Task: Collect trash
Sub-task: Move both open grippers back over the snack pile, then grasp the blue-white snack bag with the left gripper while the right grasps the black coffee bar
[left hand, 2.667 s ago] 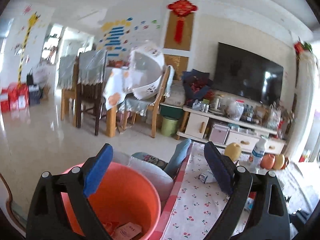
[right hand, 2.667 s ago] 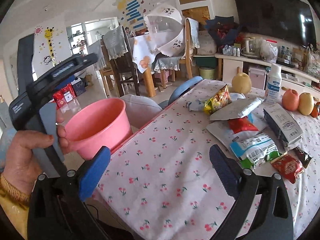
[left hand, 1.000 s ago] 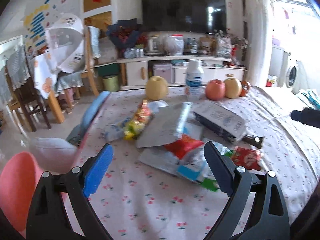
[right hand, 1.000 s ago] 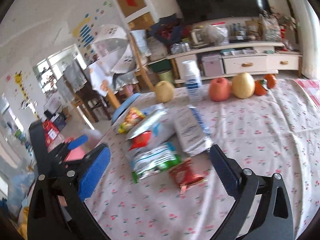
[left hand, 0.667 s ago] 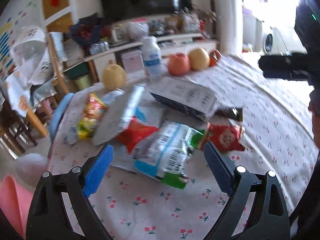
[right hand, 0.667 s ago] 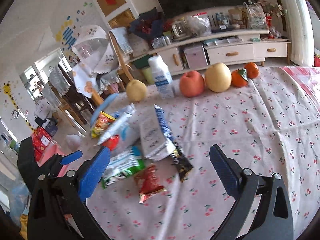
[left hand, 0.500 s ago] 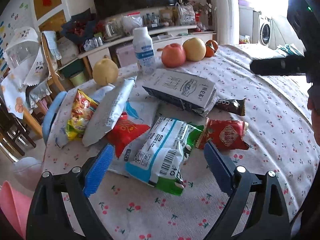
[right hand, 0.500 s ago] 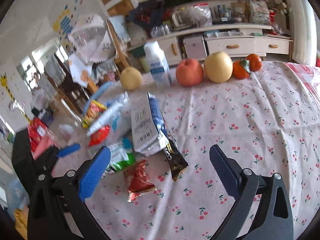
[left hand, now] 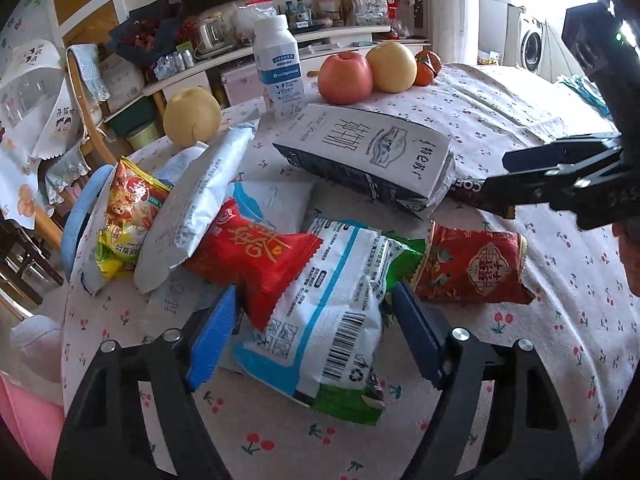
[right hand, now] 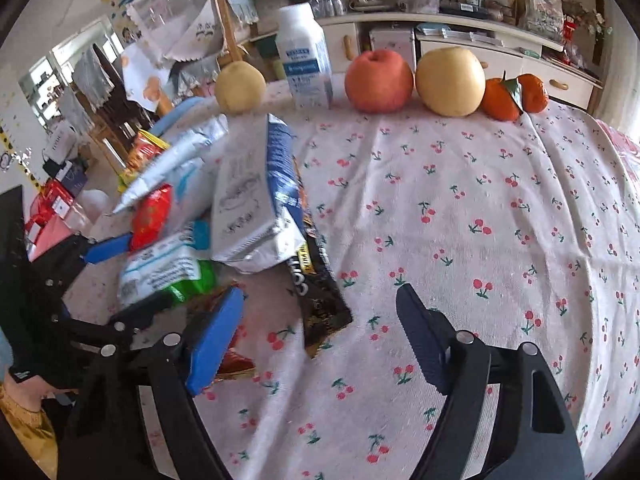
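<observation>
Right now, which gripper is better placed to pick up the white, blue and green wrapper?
The left gripper. Its jaws, just closing, already straddle the white, blue and green wrapper, pads not pressing yet. The right gripper frames the black wrapper instead.

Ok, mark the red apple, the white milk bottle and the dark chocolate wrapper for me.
red apple (right hand: 378,80), right wrist view, middle of its front.
white milk bottle (right hand: 304,60), right wrist view, on the blue label.
dark chocolate wrapper (right hand: 320,300), right wrist view, on its near end.
</observation>
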Demonstrator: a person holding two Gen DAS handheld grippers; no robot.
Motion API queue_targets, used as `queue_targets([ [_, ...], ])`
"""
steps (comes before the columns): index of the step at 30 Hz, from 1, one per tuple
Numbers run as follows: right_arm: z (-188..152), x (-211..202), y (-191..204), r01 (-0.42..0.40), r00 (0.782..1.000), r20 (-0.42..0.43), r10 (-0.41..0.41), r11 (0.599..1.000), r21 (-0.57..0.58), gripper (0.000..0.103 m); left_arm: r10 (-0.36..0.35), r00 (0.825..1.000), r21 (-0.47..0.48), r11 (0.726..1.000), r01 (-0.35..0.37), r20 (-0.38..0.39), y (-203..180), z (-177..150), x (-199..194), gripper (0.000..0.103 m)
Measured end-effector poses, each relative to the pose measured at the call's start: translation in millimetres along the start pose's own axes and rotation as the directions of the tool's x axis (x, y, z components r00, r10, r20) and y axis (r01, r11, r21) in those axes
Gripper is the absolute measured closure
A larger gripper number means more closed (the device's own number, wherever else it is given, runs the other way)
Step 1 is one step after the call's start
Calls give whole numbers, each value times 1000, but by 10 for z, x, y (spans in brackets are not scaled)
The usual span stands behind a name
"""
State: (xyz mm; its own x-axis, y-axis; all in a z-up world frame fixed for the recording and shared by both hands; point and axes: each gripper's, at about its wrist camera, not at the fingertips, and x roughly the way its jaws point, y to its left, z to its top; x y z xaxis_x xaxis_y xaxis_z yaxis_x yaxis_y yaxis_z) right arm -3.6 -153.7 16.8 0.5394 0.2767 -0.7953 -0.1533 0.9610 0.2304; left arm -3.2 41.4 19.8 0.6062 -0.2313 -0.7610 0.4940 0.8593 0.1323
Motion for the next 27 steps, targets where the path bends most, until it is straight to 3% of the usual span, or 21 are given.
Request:
queue_targets([
  [9, 11, 150, 121, 26, 999, -23, -27, 998, -62, 43, -22, 999, -34, 999, 21, -25, 42, 23, 93, 26],
  [17, -18, 222, 222, 98, 995, -2, -99, 987, -129, 49, -16, 999, -38, 999, 15, -33, 16, 27, 139, 26],
  [21, -24, 253, 298, 134, 991, 4, -135, 975, -175, 59, -8, 999, -50, 999, 6, -38, -7, 17, 144, 27],
  [25, -29, 258, 363, 126, 992, 4, -128, 970, -206, 75, -12, 999, -59, 998, 10, -35, -17, 5, 119, 35],
  [27, -41, 260, 406, 136, 990, 9, -137, 965, -224, 76, -11, 999, -65, 998, 9, -33, -27, -3, 105, 39],
])
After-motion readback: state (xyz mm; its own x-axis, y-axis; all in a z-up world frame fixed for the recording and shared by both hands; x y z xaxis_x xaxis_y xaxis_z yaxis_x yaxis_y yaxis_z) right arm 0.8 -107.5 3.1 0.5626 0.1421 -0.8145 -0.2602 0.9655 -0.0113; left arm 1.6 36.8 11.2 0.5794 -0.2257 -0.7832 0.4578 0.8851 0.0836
